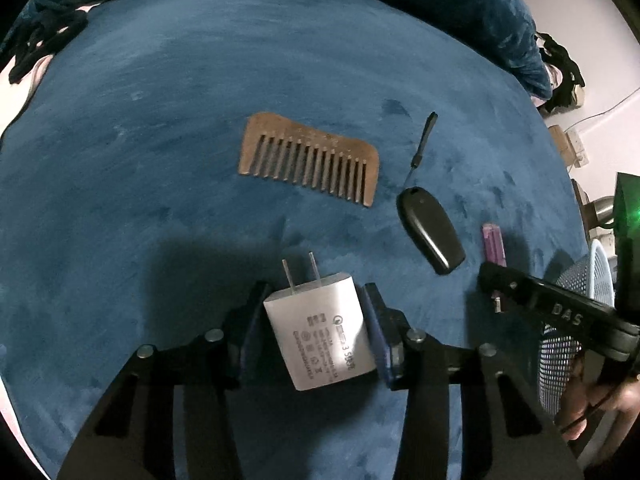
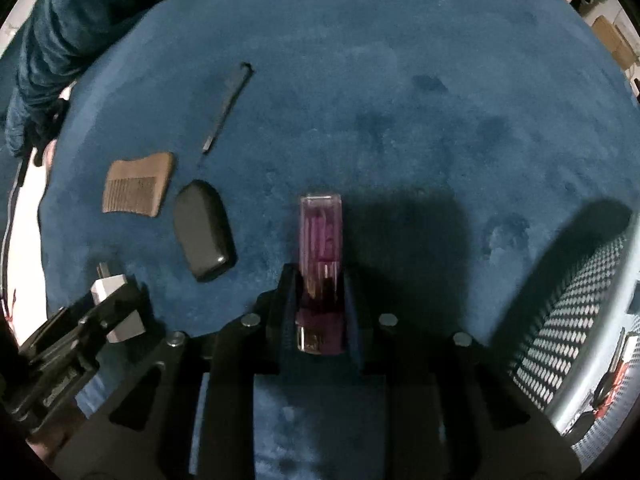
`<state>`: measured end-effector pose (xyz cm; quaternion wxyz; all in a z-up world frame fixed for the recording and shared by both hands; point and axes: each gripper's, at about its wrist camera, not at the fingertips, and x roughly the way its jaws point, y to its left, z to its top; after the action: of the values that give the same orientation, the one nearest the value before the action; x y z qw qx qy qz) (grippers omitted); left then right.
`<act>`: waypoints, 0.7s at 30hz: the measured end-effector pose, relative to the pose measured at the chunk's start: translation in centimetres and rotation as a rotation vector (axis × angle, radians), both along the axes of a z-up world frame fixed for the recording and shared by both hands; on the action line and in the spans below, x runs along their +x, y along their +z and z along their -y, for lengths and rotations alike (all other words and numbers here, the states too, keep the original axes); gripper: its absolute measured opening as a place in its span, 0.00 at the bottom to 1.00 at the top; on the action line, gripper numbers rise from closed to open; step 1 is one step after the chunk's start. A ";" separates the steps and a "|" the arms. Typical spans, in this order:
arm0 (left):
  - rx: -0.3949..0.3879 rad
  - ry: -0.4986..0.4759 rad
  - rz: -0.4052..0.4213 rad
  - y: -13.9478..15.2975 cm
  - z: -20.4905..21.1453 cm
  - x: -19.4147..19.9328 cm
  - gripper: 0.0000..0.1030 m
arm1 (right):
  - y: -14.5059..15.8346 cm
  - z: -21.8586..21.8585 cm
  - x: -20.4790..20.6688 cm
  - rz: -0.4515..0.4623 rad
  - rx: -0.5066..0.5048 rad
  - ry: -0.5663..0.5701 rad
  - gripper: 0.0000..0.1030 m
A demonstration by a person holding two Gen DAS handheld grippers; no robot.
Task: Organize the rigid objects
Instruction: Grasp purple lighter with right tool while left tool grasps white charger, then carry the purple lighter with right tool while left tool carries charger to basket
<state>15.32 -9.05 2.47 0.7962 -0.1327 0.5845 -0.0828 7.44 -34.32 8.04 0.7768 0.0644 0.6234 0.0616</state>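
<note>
My left gripper [image 1: 314,300] has its jaws on both sides of a white plug charger [image 1: 320,334] lying on the blue cloth; the right jaw touches it, and a narrow gap shows at the left jaw. My right gripper [image 2: 318,280] is shut on a purple lighter [image 2: 321,240], which points forward over the cloth. A wooden comb [image 1: 310,158] and a black key fob [image 1: 430,230] with a strap lie beyond. In the right wrist view the comb [image 2: 138,186], the fob [image 2: 204,230] and the charger [image 2: 116,304] show at left.
A white mesh basket [image 2: 580,320] stands at the right, also at the right edge in the left wrist view [image 1: 576,312]. A blue cloth [image 1: 160,120] covers the surface, with a crumpled blue blanket [image 2: 80,20] at the back.
</note>
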 end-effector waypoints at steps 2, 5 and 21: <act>-0.002 0.006 0.004 0.2 -0.2 -0.4 0.45 | 0.8 0.4 -0.4 0.016 0.013 0.007 0.22; -0.004 0.009 0.015 0.9 -0.2 -1.3 0.43 | 1.9 0.0 -2.2 0.045 0.026 0.010 0.22; 0.024 -0.004 0.091 6.0 -0.6 -7.6 0.42 | 7.4 1.0 -8.5 0.184 0.092 0.018 0.22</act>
<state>7.73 -8.48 8.45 0.8234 -0.1181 0.5488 -0.0831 -1.05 -35.33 15.40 0.8266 0.0884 0.5463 0.1026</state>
